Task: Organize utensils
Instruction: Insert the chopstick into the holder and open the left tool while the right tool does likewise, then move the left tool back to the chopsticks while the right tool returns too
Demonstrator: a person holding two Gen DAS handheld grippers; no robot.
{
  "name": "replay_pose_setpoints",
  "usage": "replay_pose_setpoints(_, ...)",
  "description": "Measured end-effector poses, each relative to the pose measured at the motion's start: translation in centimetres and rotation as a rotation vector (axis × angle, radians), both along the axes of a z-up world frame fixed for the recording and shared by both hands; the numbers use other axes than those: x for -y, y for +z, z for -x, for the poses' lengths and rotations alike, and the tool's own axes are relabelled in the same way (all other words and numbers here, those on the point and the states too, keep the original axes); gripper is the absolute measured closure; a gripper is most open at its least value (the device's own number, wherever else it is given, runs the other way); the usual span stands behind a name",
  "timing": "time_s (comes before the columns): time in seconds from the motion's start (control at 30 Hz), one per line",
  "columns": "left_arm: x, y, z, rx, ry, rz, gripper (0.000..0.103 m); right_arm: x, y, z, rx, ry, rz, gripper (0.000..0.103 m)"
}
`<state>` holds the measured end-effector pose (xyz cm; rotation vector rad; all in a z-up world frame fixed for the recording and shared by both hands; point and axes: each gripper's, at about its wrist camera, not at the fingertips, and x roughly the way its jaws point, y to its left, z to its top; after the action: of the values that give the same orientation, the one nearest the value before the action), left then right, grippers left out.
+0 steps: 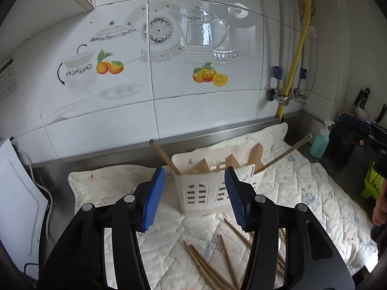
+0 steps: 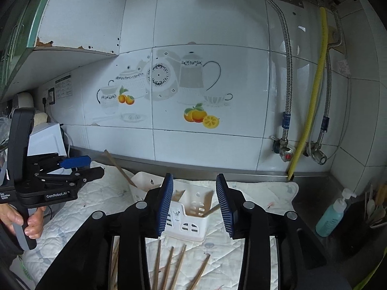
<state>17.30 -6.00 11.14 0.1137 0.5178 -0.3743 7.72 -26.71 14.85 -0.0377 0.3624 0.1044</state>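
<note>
We hold both the left gripper (image 1: 194,194) and the right gripper (image 2: 194,204) wide open and empty. Two sticks stand in the far white slotted plastic caddy (image 1: 205,193); the near loose wooden chopsticks (image 1: 208,265) on the quilted cloth (image 1: 314,193) need picking up next.

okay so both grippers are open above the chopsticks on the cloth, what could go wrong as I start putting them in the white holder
1. The loose chopsticks lie bunched and crossed on the quilted cloth, so the left gripper may pinch two at once.
2. Two chopsticks already lean outward from the white holder; bumping them could tip what looks like a light holder.
3. The soft cloth may let a chopstick roll away from the right gripper.
</note>
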Motion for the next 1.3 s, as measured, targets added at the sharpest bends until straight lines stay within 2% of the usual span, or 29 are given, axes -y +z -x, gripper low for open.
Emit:
replay_pose_setpoints(0.1, -0.6, -1.7, 1.9, -0.033, 0.013, -0.001, 0.050, 0.0, -0.7, 2.6, 0.010, 0.003, -0.009, 0.062)
replay_pose_setpoints(0.23, -1.5, -4.5, 4.7, -0.084, 0.046, -0.002, 0.043, 0.1, -1.9, 5.8, 0.016, -0.007, -0.015, 0.058)
replay_pose_setpoints(0.33, -1.8, -7.1, 6.8, -0.132, 0.082, -0.035, 0.040, 0.2, -3.0, 8.0, 0.009, -0.015, -0.024, 0.053)
replay_pose_setpoints(0.43, -2.2, -9.8, 8.6, -0.189, 0.109, -0.050, 0.040, 0.1, -4.3, 9.6, -0.001, -0.035, -0.019, 0.053)
replay_pose_setpoints(0.63, -2.9, -14.4, 10.8, -0.325, 0.141, -0.009, 0.040, 0.5, -6.9, 11.6, -0.045, -0.068, -0.048, 0.052)
replay_pose_setpoints(0.77, -2.1, -16.3, 11.6, -0.375, 0.138, -0.005, 0.042, 0.9, -8.7, 12.1, -0.087, -0.085, -0.067, 0.052)
replay_pose_setpoints(0.9, -1.5, -17.7, 12.0, -0.405, 0.145, -0.003, 0.053, 1.2, -10.2, 12.5, -0.118, -0.102, -0.080, 0.052)
replay_pose_setpoints(0.97, -1.4, -18.2, 11.9, -0.422, 0.156, 0.000, 0.055, 1.4, -10.6, 12.7, -0.127, -0.108, -0.085, 0.052)
replay_pose_setpoints(1.07, -1.1, -18.7, 11.8, -0.437, 0.163, 0.005, 0.058, 1.6, -10.9, 12.9, -0.130, -0.119, -0.089, 0.052)
replay_pose_setpoints(1.13, -0.9, -18.8, 11.6, -0.442, 0.171, 0.006, 0.064, 1.7, -11.0, 13.0, -0.134, -0.122, -0.089, 0.052)
replay_pose_setpoints(1.3, -0.4, -19.1, 11.1, -0.456, 0.193, 0.009, 0.066, 1.6, -11.5, 13.0, -0.146, -0.120, -0.091, 0.052)
